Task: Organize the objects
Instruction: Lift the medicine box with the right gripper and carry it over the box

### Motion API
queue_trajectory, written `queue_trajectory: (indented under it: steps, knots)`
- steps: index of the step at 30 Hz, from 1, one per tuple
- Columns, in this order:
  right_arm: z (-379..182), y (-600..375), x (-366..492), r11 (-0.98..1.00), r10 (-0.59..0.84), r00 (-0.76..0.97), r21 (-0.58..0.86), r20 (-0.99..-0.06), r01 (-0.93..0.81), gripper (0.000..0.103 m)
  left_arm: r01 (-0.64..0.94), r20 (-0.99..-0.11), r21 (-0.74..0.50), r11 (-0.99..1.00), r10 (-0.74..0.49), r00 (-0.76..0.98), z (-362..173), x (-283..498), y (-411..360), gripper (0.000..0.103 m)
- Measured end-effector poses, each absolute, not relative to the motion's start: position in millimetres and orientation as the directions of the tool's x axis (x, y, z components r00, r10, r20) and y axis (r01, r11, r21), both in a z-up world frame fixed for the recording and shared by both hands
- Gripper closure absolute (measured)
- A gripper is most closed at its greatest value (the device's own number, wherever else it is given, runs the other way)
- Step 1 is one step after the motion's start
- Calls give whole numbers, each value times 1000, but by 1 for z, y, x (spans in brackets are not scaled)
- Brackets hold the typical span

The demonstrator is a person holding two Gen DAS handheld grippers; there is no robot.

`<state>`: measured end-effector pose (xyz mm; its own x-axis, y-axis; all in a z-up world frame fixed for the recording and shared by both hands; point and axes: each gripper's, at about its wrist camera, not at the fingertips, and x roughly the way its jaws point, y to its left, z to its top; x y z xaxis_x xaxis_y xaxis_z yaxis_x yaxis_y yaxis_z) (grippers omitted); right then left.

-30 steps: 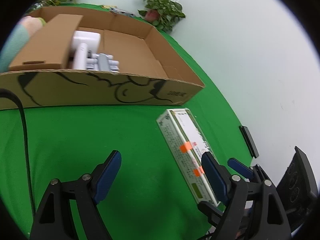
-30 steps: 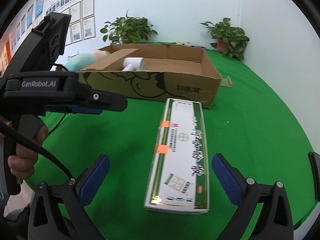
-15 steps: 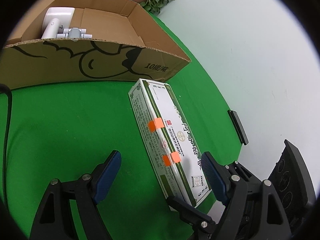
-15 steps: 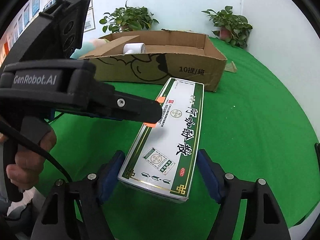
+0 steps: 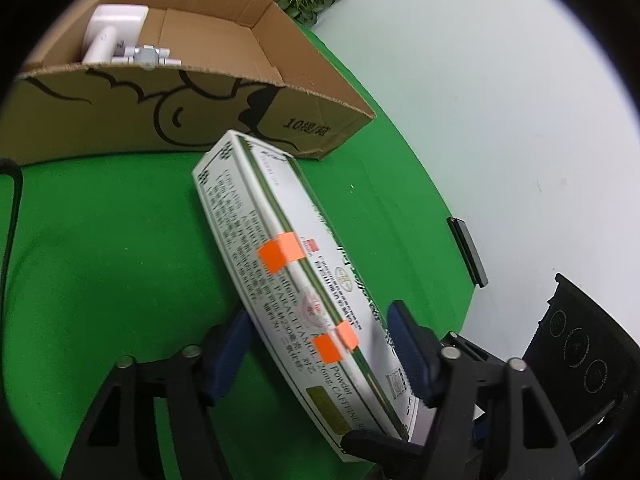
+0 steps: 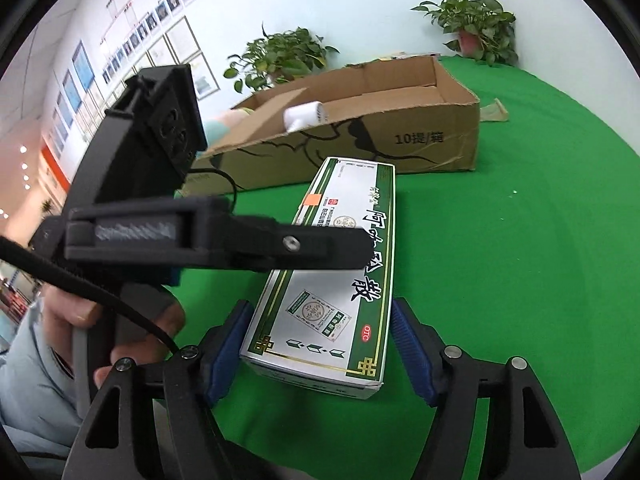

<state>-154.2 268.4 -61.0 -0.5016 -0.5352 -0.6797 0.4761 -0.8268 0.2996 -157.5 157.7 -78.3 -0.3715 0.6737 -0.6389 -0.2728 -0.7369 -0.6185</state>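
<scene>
green table [image 6: 520, 240], medicine box [image 6: 340, 264] clamped between right claw [image 6: 320, 344]

A long white medicine carton [image 6: 332, 264] with green and gold borders, black Chinese lettering and two orange stickers sits in the lower middle of the frame, lifted at an angle off the green table [image 6: 520, 280], its far end pointing up-frame at the cardboard box [image 6: 400, 136]. That open brown box, printed with black cartoon lines, stands in the upper middle and holds a white device [image 5: 112, 36] in its upper-left corner.
</scene>
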Motion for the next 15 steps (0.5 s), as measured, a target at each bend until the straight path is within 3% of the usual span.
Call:
queue_trajectory:
  steps: [5,15]
  knots:
    - [-60,259,-151,-830,-518,-506,262,-689,492,37,-304,-624,-604,-737,674,-395,-70,-150,159,55]
    - [-36,237,-154,-848,-463,-578,147,-671,509,39,-385,-587,-517,-765,644,-491,-28,-137,159,62]
